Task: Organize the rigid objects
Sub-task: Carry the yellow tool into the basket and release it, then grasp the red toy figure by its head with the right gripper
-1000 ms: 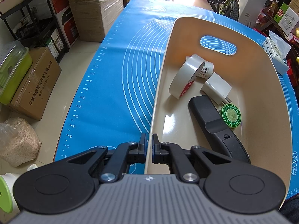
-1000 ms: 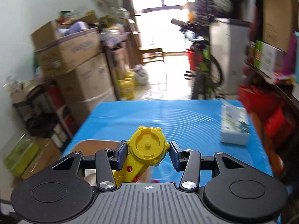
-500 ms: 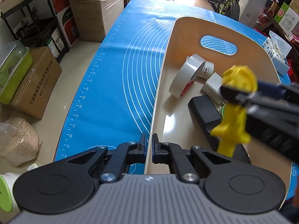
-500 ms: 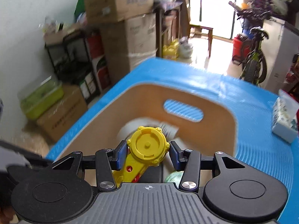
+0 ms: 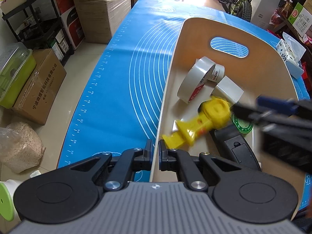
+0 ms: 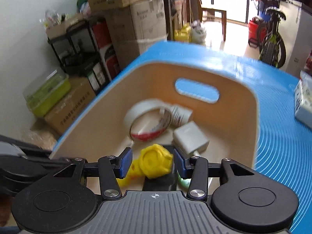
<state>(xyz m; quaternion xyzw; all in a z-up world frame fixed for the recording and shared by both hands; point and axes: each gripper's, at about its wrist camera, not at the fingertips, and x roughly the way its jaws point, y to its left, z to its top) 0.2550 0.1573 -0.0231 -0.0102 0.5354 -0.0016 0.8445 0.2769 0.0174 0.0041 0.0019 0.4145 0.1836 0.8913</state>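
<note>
The right gripper [image 6: 152, 163] pointed steeply down into the beige bin [image 5: 263, 44], its jaws opening and clear of the yellow toy [image 5: 202, 120] lying inside the bin. The left gripper [image 5: 155, 155] stayed clamped on the bin's near wall.

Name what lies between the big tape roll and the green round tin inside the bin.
The yellow toy lies between the tape roll and the green tin, seen in the left wrist view.

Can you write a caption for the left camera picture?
Yellow toy drops into the beige bin as the right gripper opens.
</note>
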